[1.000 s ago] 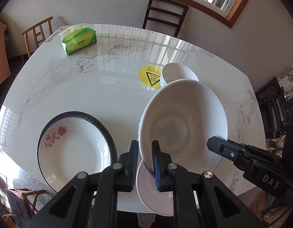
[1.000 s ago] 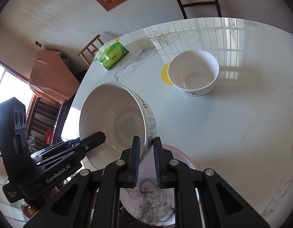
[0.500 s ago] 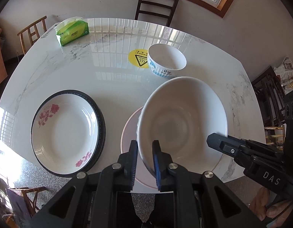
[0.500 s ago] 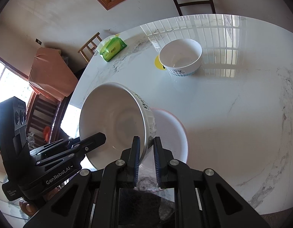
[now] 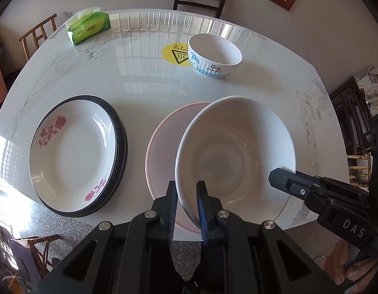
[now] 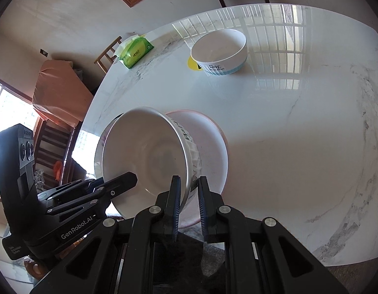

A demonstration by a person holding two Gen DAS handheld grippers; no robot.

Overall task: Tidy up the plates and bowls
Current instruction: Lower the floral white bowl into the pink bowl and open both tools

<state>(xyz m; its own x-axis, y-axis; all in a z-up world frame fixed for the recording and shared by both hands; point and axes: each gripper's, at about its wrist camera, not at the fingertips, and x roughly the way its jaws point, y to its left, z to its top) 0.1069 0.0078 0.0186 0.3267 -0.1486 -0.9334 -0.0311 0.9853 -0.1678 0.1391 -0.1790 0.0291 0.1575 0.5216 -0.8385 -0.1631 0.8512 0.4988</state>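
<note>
1. Taking the pink plate (image 5: 164, 142) as landmark: far to its left on the counter (image 5: 144, 90) lies the rose-patterned plate (image 5: 73, 152), nested in a dark-rimmed plate (image 5: 121, 132) beneath it.
2. Beyond the pink plate, toward the counter's far-left corner, sits a green tissue pack (image 5: 89, 28); it plays no part in the sorting.
3. Directly over the pink plate hangs the large white bowl (image 5: 235, 154), tilted, its base not yet resting on the plate as far as can be judged.
4. The left tool (image 5: 186, 208) is clamped on the bowl's near rim, one pad inside and one outside; the right tool (image 6: 189, 203) is clamped on the rim's other side.
5. Beyond the pink plate, slightly right, stands the small printed bowl (image 5: 214, 56), beside a yellow warning sticker (image 5: 175, 55).
6. Step in hand: setting the large bowl onto the pink plate. The next move likely calls for levelling the bowl, lowering both tools evenly until it seats, then letting both go; a lopsided lowering could knock rim against plate.
</note>
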